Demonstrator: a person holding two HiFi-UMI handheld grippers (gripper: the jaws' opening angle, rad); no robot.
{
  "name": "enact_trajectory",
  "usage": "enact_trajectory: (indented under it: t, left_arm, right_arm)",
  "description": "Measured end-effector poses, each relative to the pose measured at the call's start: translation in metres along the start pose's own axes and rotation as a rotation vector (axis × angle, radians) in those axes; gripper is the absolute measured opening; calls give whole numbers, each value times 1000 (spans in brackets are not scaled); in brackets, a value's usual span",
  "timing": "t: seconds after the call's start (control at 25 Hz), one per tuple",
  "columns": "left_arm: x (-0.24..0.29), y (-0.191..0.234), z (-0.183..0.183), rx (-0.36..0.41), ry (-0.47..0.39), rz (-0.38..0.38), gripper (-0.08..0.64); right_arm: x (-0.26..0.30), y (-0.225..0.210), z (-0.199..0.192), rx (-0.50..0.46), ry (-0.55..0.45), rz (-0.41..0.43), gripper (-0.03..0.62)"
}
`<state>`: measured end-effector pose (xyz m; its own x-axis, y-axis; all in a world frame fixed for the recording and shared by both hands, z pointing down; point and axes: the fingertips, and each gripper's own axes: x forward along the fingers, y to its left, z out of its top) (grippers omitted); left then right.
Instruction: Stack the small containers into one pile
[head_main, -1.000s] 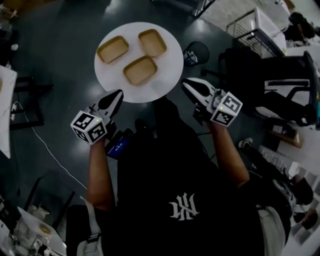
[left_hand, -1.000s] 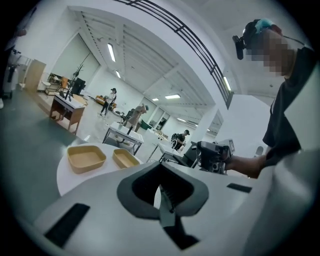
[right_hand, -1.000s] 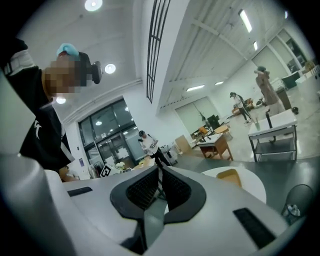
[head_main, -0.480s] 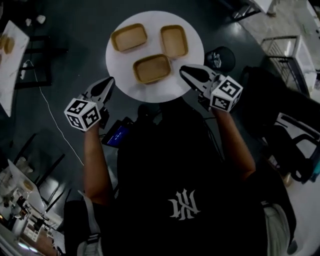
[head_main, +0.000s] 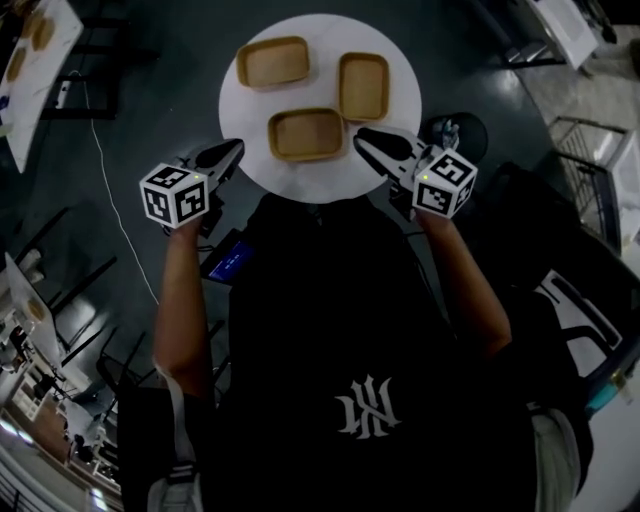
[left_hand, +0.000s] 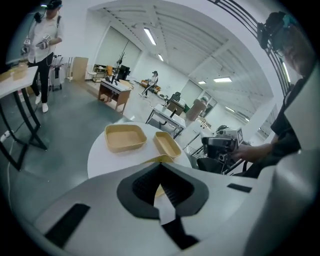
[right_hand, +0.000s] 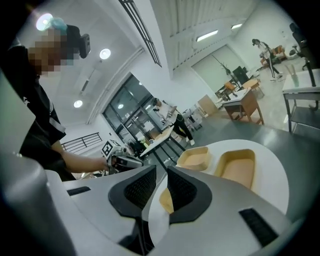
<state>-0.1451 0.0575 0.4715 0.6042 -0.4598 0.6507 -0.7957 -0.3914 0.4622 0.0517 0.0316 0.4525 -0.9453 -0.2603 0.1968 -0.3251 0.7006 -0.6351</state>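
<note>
Person: black short-sleeved T-shirt with a white stylised emblem printed on it. A grey strap shows at the left side.

Left gripper: white moulded shell, black ribbed pads, and a cube with black-and-white square markers at the rear.

Right gripper: same white shell and black ribbed pads, with a like marker cube. Its jaws are opening, nothing between them.
</note>
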Motion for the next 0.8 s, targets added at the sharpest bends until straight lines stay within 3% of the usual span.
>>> enact_trajectory:
  t: [0.16, 0.32, 0.52, 0.8]
  left_arm:
    - [15, 9, -5, -53, 26, 23, -2]
    - [28, 16, -10, -126, 44, -3, -2]
    - [39, 28, -17, -158, 72, -32, 0]
    - [58, 38, -36, -228, 119, -84, 43]
  right_arm:
    - [3, -15, -8, 48, 17, -17, 117]
    - [9, -31, -19, 110, 48, -53, 138]
    - [12, -53, -40, 194, 114, -150, 150]
    - [11, -67, -73, 325, 182, -220, 150]
